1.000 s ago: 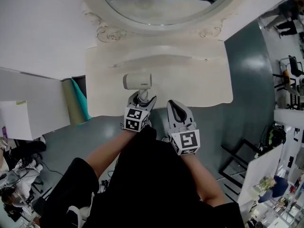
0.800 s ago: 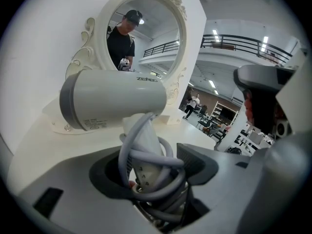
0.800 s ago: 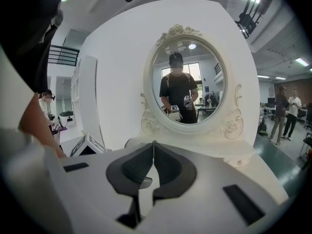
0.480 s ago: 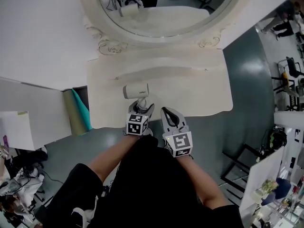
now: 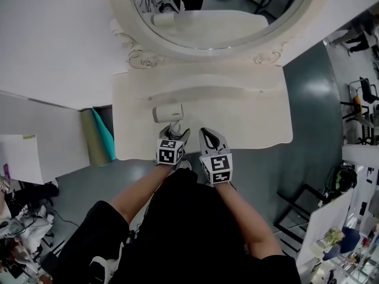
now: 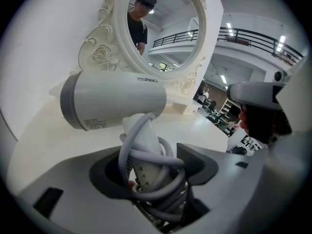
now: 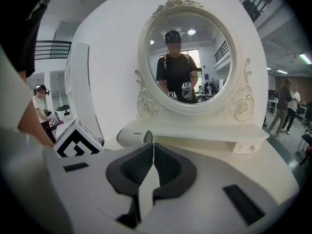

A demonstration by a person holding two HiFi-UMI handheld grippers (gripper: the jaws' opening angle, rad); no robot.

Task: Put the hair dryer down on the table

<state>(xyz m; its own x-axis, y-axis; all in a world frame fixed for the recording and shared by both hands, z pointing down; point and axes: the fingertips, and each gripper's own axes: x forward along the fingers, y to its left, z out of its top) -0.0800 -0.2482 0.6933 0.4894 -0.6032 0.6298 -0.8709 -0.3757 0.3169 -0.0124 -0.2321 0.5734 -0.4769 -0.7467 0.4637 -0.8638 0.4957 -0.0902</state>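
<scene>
A white hair dryer (image 5: pixel 168 113) with a grey rear band hangs just over the cream dressing table (image 5: pixel 254 114), near its front left. My left gripper (image 5: pixel 176 130) is shut on its handle, which has the grey cord wound round it (image 6: pixel 146 165); the barrel (image 6: pixel 114 100) lies crosswise above the jaws, pointing left. Whether the dryer touches the tabletop I cannot tell. My right gripper (image 5: pixel 208 132) hovers beside the left one at the table's front edge, shut and empty, its tips meeting (image 7: pixel 152 147). The dryer's rear grille (image 7: pixel 141 137) shows just past them.
An ornate oval mirror (image 5: pixel 219 5) stands at the table's back above a low shelf (image 5: pixel 195 84) with a small drawer (image 7: pixel 248 145). A teal rolled mat (image 5: pixel 102 138) leans left of the table. A black frame (image 5: pixel 296 200) stands on the floor to the right.
Both grippers have sunk toward the tabletop, the dryer coming down with the left one. The right gripper has drawn in closer beside the left.
</scene>
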